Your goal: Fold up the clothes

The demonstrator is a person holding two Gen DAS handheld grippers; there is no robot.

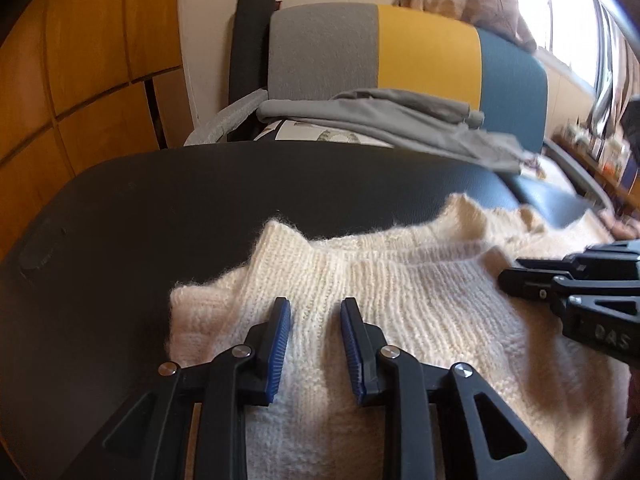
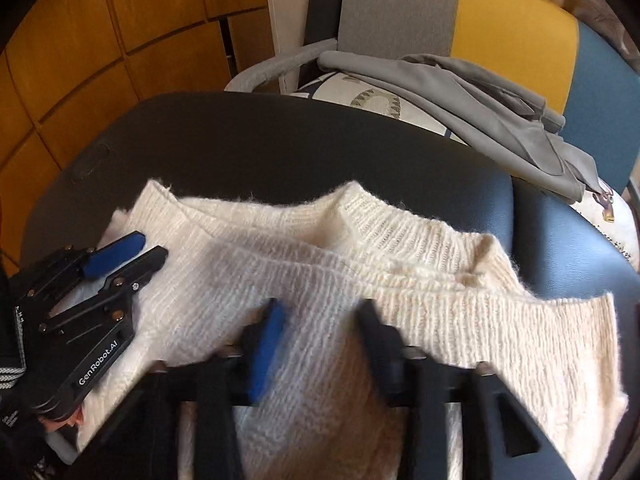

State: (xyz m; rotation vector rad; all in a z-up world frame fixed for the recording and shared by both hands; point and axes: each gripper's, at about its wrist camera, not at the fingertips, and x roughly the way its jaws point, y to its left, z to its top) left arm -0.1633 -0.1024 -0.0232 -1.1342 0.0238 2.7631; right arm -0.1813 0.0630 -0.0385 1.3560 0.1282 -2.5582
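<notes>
A cream knit sweater (image 1: 400,292) lies folded on a black table (image 1: 160,200), its ribbed neck toward the far edge. It also shows in the right wrist view (image 2: 360,264). My left gripper (image 1: 315,308) is open and empty, its blue pads just above the sweater's left part. It appears at the left of the right wrist view (image 2: 136,252). My right gripper (image 2: 320,312) is open over the middle of the sweater, blurred by motion. It enters the left wrist view from the right (image 1: 516,270).
A chair with grey, yellow and blue back panels (image 1: 400,48) stands behind the table with a grey garment (image 1: 400,116) draped over a printed cushion (image 2: 384,100). Wooden cabinets (image 1: 80,60) are at the left. A window (image 1: 560,0) is at the right.
</notes>
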